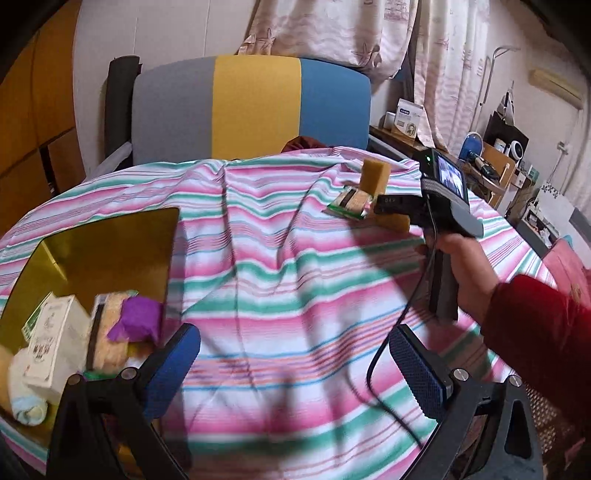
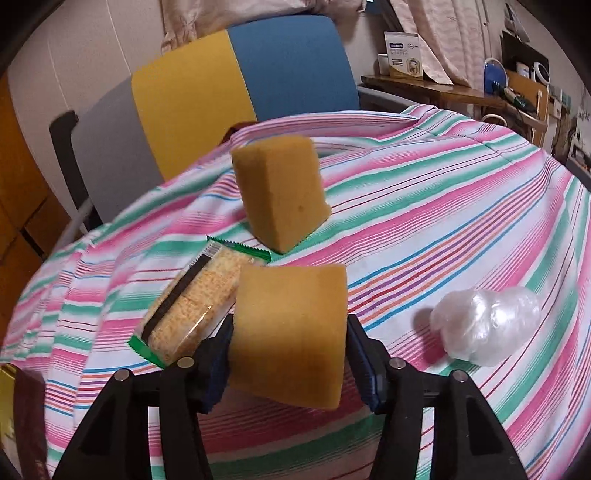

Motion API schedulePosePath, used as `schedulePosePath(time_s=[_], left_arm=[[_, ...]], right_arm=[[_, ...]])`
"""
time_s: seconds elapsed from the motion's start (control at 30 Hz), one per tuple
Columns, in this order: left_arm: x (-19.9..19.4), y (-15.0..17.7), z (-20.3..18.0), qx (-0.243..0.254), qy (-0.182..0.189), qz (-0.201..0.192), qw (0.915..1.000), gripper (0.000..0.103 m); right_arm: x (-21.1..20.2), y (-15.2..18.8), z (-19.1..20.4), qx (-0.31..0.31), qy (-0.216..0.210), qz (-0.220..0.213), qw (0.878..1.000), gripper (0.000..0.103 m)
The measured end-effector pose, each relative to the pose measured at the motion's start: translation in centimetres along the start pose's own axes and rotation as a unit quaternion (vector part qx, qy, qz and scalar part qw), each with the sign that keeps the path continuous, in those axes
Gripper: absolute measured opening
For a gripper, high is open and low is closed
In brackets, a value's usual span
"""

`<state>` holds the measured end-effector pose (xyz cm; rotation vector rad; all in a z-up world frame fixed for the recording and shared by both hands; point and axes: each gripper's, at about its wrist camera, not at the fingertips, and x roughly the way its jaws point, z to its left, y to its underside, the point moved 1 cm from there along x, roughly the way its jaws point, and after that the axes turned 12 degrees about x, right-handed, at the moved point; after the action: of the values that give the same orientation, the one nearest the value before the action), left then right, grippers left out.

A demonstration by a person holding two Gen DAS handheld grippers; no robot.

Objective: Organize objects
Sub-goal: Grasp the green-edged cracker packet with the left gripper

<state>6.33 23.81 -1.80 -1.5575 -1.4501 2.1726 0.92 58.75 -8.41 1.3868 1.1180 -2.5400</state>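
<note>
Right wrist view: right claw [image 2: 290,354] clamped on a yellow sponge [image 2: 290,332], lower centre of frame.
Second sponge [image 2: 280,194] upright just above, snack packet [image 2: 188,314] at left, plastic wad [image 2: 487,325] at right; left claw [image 1: 295,373] spread wide over striped table [image 1: 280,266], gripping nothing.

a home: curtains [image 1: 332,33], striped tablecloth [image 1: 280,258], cluttered desk [image 1: 491,166].

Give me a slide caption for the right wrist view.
Right tongs clamp a yellow sponge above the striped cloth, beside a wrapped snack, second sponge and plastic bundle.
</note>
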Motion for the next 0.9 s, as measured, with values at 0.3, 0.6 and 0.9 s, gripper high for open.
schedulePosePath(time_s=[0.3, 0.6, 0.9], left_arm=[[4.8, -5.6, -0.8, -0.005, 0.009, 0.003, 0.9999, 0.103], [15.6, -13.2, -3.6, 0.068, 0.001, 0.014, 0.9976, 0.103], [25.0, -16.3, -4.9, 0.097, 0.027, 0.053, 0.9935, 0.095]], right_arm=[[-4.2, 2.8, -1.2, -0.038, 0.008, -0.003, 0.999, 0.056], [-4.8, 3.7, -4.2, 0.010, 0.010, -0.025, 1.000, 0.056], [-4.8, 4.0, -3.9, 0.003, 0.019, -0.035, 0.999, 0.056]])
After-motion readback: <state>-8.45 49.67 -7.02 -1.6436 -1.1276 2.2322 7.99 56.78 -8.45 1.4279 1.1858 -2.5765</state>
